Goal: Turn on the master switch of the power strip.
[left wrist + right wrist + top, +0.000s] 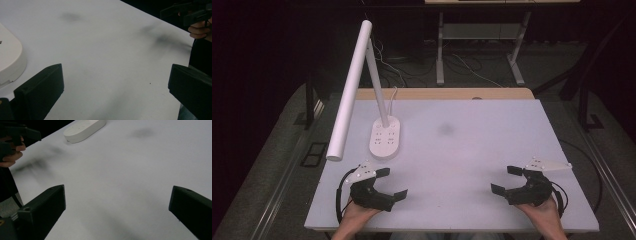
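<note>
A white desk lamp [362,95] stands on the white table [462,150] at the back left, its oval base [385,137] carrying small buttons and its long tube head slanting down to the left. My left gripper [392,184] rests near the front left edge, jaws wide open with nothing between them. The lamp base [8,62] sits just beyond its left jaw. Near the front right, my right gripper [506,180] is open and holds nothing. The lamp base [83,130] lies far off in the right gripper view.
The table's front edge [452,231] runs just under both hands. A wooden strip [442,93] borders the back edge. Cables and metal desk legs [440,50] stand on the floor behind. A faint dark smudge [445,129] marks the table's middle.
</note>
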A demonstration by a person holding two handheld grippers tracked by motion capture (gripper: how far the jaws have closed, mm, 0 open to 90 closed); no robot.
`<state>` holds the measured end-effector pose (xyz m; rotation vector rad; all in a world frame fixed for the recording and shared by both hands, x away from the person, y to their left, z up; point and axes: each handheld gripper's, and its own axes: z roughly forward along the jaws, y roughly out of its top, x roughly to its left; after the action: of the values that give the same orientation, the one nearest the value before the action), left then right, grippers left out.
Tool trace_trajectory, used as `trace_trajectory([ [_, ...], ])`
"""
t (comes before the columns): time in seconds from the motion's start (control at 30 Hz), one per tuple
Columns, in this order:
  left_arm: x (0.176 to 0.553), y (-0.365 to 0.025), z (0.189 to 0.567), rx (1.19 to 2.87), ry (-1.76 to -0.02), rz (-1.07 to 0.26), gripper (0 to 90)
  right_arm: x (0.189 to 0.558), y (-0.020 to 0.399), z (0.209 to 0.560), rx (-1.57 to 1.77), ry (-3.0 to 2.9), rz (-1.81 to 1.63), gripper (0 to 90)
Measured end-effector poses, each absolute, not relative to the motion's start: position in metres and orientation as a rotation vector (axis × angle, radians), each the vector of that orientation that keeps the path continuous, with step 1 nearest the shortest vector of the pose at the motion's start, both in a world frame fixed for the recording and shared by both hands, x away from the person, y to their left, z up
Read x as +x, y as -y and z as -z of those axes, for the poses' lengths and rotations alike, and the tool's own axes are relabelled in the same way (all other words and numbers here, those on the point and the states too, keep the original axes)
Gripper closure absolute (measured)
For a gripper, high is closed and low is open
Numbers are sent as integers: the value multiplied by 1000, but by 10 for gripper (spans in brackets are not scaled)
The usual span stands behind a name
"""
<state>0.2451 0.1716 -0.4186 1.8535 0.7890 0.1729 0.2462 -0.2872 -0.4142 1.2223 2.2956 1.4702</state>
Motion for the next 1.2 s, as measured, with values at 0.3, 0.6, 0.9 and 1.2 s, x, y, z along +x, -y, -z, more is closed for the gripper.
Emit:
trace_trajectory([
  [0.3, 245, -172, 418, 1847, -786, -165, 0, 245, 288, 415, 1245, -2298, -1456, 2],
  [0.6, 244, -174, 417, 1845, -788, -150, 0, 244, 291, 416, 1260, -2293, -1451, 2],
  [0.9, 244, -176, 415, 1839, -794, -128, 0, 244, 292, 418, 1260, -2321, -1428, 2],
  [1.2, 244, -179, 410, 1846, -805, -105, 0, 244, 292, 418, 1250, -2333, -1413, 2],
])
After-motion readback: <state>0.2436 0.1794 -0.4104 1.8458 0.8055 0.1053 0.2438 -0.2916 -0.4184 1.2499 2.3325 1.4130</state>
